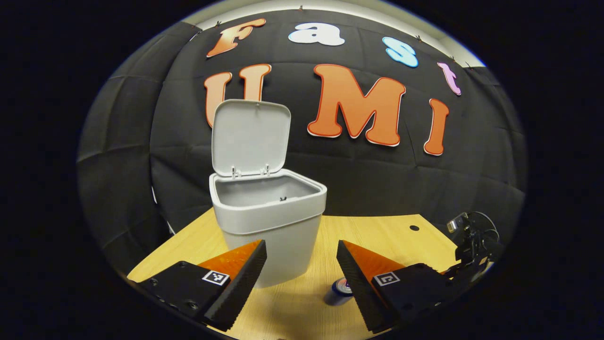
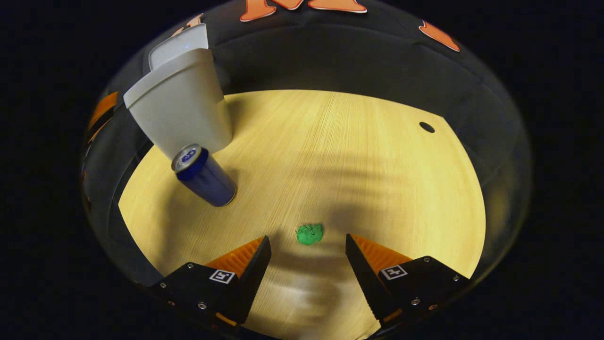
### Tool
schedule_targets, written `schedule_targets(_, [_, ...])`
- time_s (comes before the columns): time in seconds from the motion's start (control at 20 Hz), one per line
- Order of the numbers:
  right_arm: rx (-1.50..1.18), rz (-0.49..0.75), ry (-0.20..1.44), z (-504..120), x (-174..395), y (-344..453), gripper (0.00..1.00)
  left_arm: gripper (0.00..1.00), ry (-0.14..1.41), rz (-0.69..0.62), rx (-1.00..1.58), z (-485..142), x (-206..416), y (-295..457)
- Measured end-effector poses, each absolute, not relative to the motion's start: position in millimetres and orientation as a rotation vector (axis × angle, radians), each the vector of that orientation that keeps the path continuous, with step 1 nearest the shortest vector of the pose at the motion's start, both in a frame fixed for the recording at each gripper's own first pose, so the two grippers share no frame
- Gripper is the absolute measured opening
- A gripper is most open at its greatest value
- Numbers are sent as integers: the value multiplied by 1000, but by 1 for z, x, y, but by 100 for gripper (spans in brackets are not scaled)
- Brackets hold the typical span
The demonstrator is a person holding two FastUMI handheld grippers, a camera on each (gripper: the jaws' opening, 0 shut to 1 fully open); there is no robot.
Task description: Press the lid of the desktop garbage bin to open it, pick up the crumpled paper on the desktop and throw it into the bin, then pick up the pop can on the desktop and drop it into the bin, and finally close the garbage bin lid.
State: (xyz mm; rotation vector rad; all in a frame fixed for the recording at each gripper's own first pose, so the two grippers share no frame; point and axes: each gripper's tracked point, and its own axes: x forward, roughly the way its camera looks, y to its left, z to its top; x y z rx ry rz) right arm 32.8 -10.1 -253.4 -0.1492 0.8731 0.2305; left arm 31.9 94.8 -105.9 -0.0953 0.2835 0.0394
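Wood desk [image 2: 330, 156]: pale and grained; I am seeing it lying under everything in both views.
Bin [image 1: 271, 222]: I am looking at it straight ahead, at 12 o'clock in the left gripper view, standing upright on the desk; in the right gripper view it is sitting at 10 o'clock.
Lid [image 1: 250, 138]: it is standing up from the back rim, leaving the bin open.
Can [image 2: 204, 175]: blue, standing on the desk just in front of the bin, at 9 o'clock in the right gripper view.
Paper [image 2: 310, 233]: a small green crumpled ball, lying on the desk at 6 o'clock, just ahead of my right gripper.
Left gripper [image 1: 302, 271]: I am holding its fingers spread apart, gripping nothing.
Right gripper [image 2: 309, 267]: its fingers are standing wide apart over the desk, the paper just ahead of the gap and untouched.
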Motion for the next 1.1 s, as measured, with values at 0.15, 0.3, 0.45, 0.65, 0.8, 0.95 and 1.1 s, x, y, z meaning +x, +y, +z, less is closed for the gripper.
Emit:
schedule_targets(0.15, [-151, 215, 908, -257, 31, -11, 95, 95, 319, 55, -84, -119, 32, 110])
schedule_targets(0.3, [-172, 200, 927, -258, 28, -11, 96, 95, 359, 65, -74, -133, 35, 122])
schedule_targets(0.45, [-176, 188, 953, -262, 28, -18, 88, 95, 385, 67, -76, -141, 36, 131])
schedule_targets(0.65, [-188, 160, 945, -259, 35, -24, 78, 95, 399, 79, -66, -145, 38, 139])
schedule_targets(0.8, [-179, 164, 989, -268, 29, -23, 61, 95, 409, 88, -64, -147, 38, 142])
schedule_targets(0.95, [-207, 167, 949, -267, 34, -22, 47, 95, 417, 91, -68, -149, 37, 143])
schedule_targets(1.1, [-189, 166, 934, -267, 33, -14, 27, 95, 420, 91, -62, -149, 33, 144])
